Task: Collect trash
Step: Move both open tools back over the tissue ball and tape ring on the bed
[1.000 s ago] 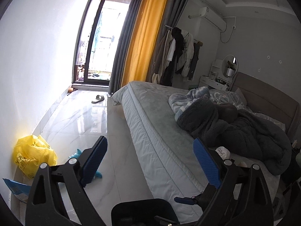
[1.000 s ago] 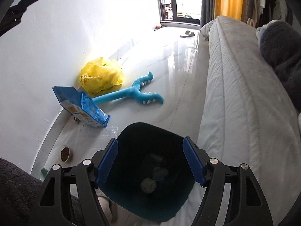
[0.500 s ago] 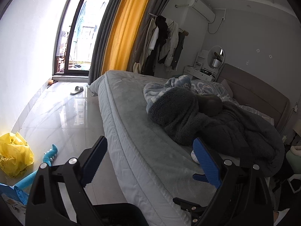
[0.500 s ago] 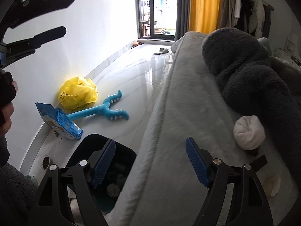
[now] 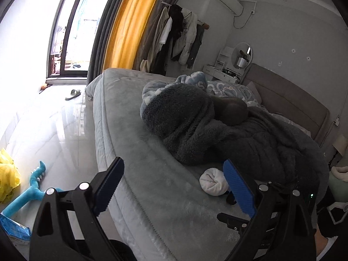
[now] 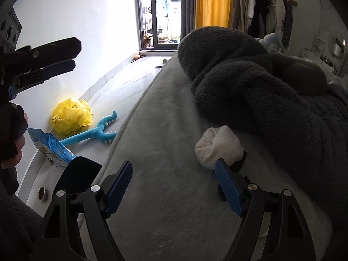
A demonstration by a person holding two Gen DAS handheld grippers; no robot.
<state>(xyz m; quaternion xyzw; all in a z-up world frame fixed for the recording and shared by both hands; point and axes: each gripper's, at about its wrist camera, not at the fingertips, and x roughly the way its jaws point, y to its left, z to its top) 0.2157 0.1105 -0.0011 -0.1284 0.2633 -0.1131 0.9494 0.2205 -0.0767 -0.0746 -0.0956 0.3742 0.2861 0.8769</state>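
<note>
A white crumpled wad [image 6: 218, 149] lies on the grey bed [image 6: 163, 130] against the edge of a dark fleece blanket [image 6: 261, 87]. My right gripper [image 6: 174, 167] hovers over the bed, open and empty, its right fingertip just short of the wad. My left gripper [image 5: 173, 169] is also open with nothing between its fingers; the wad [image 5: 214, 183] sits just inside its right finger [image 5: 238, 189], farther off. The black bin [image 6: 78, 174] stands on the floor beside the bed. A person's hand holds the left gripper [image 6: 54, 58] at the upper left of the right wrist view.
On the floor by the wall lie a yellow plastic bag [image 6: 71, 115], a blue packet [image 6: 50, 144], a blue toy [image 6: 93, 132] and a small dish [image 6: 41, 193]. A slipper [image 5: 72, 94] lies near the balcony door. Clothes hang on a rack [image 5: 180, 32] behind the bed.
Both views have swung from the floor and bin toward the bed. The white wad is now close ahead of both grippers. The bin has slid to the lower left of the right wrist view.
</note>
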